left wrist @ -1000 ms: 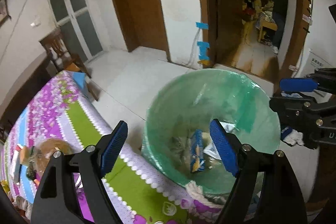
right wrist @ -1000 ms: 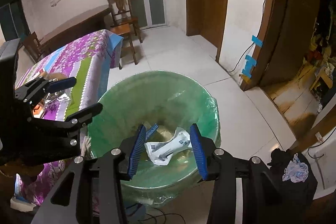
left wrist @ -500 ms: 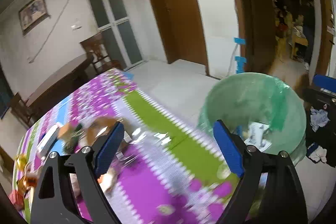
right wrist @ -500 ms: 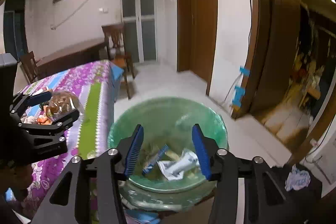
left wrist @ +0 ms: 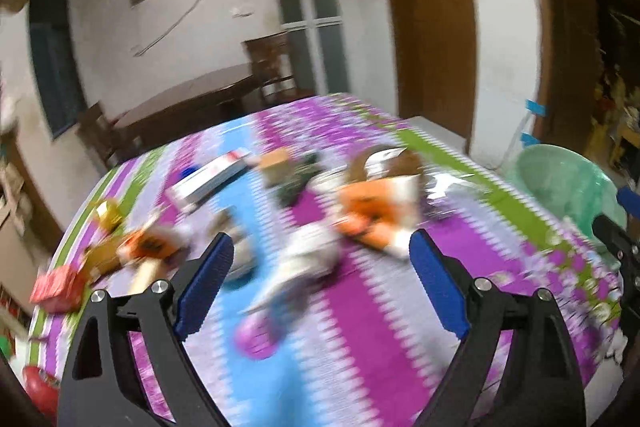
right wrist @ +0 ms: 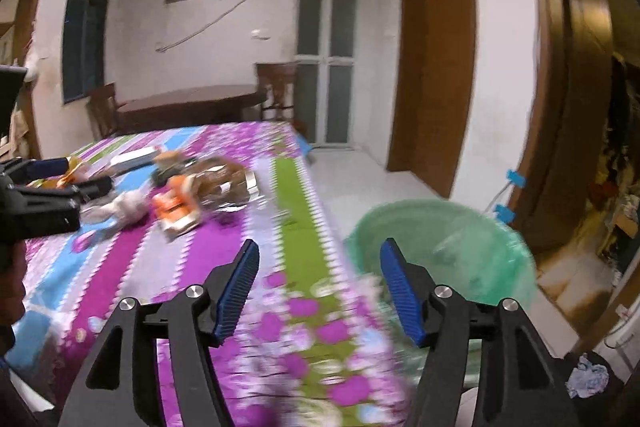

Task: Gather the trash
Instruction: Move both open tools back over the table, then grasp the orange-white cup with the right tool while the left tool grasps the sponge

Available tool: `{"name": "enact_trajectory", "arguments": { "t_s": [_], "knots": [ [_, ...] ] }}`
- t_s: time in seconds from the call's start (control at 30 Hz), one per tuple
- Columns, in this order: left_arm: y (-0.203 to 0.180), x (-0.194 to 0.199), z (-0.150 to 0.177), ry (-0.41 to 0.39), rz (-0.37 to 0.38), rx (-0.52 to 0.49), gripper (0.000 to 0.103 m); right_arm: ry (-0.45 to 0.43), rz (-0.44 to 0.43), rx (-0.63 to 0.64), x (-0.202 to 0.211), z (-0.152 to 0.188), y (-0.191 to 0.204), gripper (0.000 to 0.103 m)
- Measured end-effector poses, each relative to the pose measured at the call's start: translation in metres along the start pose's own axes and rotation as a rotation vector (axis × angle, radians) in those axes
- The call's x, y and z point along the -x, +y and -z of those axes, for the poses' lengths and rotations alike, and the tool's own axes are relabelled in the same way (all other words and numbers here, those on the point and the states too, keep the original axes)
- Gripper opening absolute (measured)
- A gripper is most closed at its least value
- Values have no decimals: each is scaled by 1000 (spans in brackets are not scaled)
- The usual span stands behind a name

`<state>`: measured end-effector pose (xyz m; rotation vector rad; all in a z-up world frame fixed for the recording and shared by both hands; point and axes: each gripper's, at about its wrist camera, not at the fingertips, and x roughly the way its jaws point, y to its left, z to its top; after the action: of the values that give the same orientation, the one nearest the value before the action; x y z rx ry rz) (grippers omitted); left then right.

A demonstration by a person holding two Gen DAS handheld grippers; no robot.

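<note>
Purple, blue and green striped cloth [left wrist: 360,307] covers the surface, where blurred trash lies scattered: an orange-and-white wrapper [left wrist: 380,223], a white box [left wrist: 212,177], a red packet [left wrist: 56,287] and crumpled white paper [left wrist: 308,259]. Both the left gripper [left wrist: 320,283] and the right gripper [right wrist: 318,287] have their jaws wide apart with nothing between them, the left over the littered middle of the surface, the right over its edge. Just beside that edge stands the green-lined trash bin [right wrist: 452,227].
</note>
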<state>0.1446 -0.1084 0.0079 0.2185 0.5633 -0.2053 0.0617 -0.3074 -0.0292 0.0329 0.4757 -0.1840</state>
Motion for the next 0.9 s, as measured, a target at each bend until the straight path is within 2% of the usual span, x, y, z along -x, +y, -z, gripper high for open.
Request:
{"name": "enact_trajectory", "arguments": {
  "t_s": [0.13,0.33,0.5,0.63,0.8,0.9],
  "knots": [
    [61,5,16,41,-78,98,86,45,-79,-16,-10,2,21,65],
    [131,1,33,100,-198,178,87,119,-204,-33,-37,-8,44,65],
    [186,-4,40,133,-231,326,87,166,-321,9,-70,-31,72,65],
    [205,-4,43,132,-236,366,87,208,-358,91,-107,-54,94,60],
    [207,-18,37,154,-222,318,87,258,-353,152,-159,-70,111,54],
    [206,-21,42,167,-200,291,87,310,-384,196,-178,-70,124,44]
  ]
}}
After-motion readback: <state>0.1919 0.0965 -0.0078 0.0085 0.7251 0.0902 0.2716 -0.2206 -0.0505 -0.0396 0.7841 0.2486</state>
